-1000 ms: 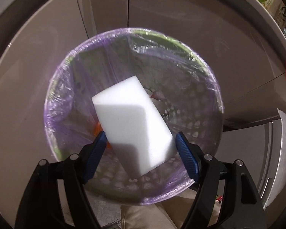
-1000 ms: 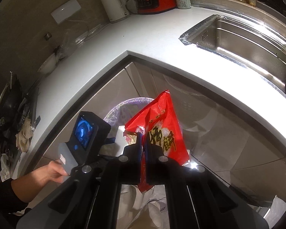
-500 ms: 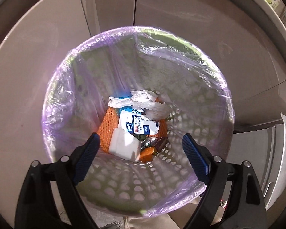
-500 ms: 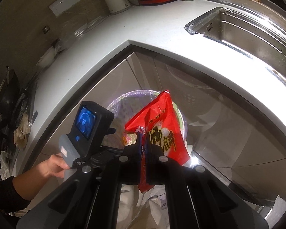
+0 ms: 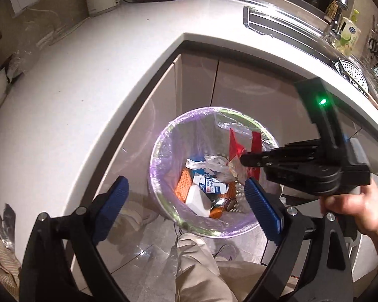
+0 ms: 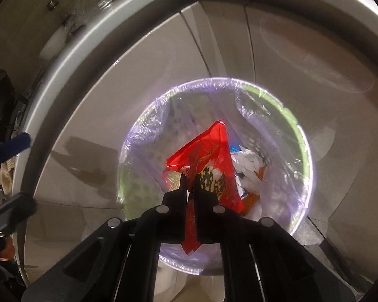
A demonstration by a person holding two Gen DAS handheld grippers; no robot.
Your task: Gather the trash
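- In your left wrist view, your left gripper [image 5: 186, 196] has its blue pads [image 5: 262, 207] spread wide. They have just been opening more, and nothing is between them.
- Past those open jaws, a little ahead and below, stands the trash bin [image 5: 163, 201] with its purple bag [image 5: 168, 141].
- Down in the bin lies the white foam block [image 5: 197, 200], right between the two pads as you look along them. It rests on an orange net [image 5: 182, 185], next to a blue and white packet [image 5: 210, 185] and some crumpled white paper [image 5: 211, 163].
- Beyond your right pad, your right gripper [image 5: 242, 159] reaches in over the far side of the bin. It pinches the red snack bag [image 5: 235, 144]. Your hand [image 5: 350, 206] holds its handle.
- The white counter [image 5: 75, 88] curves around behind the bin.
- In your right wrist view, your right gripper [image 6: 189, 183] has its jaws almost together, pinching the red snack bag [image 6: 211, 158]. They have just been easing apart a tiny bit, but the bag is between them and not let go yet.
- The bag sticks up ahead of the jaws and also hangs down under them.
- Straight ahead and below those jaws is the open bin [image 6: 302, 151]. The bag hangs over the mouth of it, above the white paper [image 6: 247, 166] inside.
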